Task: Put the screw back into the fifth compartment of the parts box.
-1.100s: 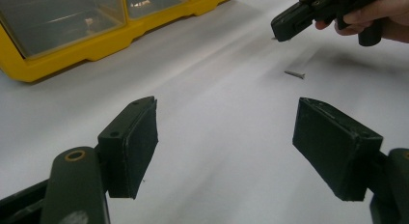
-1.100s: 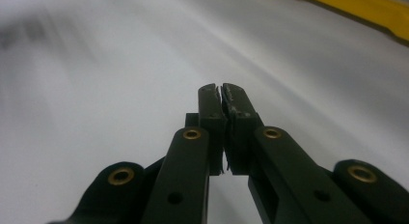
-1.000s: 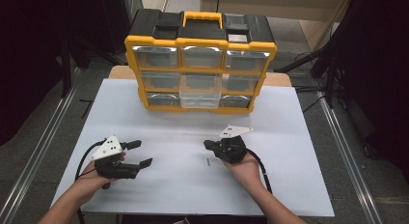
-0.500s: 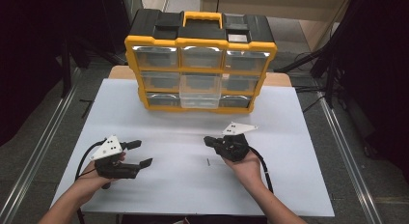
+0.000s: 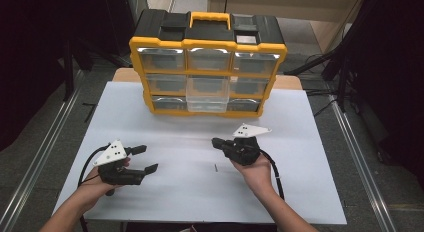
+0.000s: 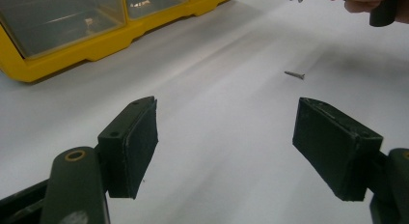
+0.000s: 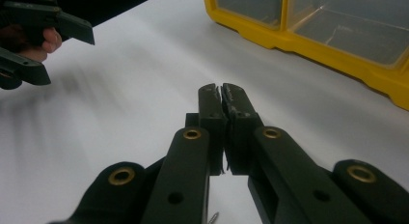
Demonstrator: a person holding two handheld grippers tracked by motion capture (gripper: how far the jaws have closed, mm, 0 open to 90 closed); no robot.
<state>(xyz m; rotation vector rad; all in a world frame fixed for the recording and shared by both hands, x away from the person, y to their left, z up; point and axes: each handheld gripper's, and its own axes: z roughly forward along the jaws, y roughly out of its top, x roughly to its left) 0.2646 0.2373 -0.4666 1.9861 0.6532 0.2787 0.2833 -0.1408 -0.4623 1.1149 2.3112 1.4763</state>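
White sheeting covers the table (image 5: 310, 142), and a small grey screw (image 5: 215, 167) lies loose on it, between the two grippers and nearer the right one. From the left gripper's camera the screw (image 6: 294, 75) rests flat on the sheet, ahead of the jaws and toward the right-hand pad, clear of both.

The left gripper (image 5: 142, 159) sits low at the table's left, held in the left hand (image 5: 97, 179). Its jaws stand wide apart with nothing between them; its own view shows the two black pads (image 6: 137, 142) well separated over bare sheet.

The right gripper (image 5: 218, 142) is held in the right hand (image 5: 257, 172) just right of the screw, its tips pointing left. Its jaws are pressed together, and in its own view (image 7: 222, 96) the pads meet with nothing between them. A thin grey sliver at the bottom edge of that view (image 7: 213, 217) appears to be the screw's tip, lying under the gripper.

A yellow organiser (image 5: 207, 44) with a black top and clear drawers stands at the far side of the table, well apart from both grippers. Its middle drawer (image 5: 207, 94) sticks out a little from the front. Cables trail from each gripper back toward the person.
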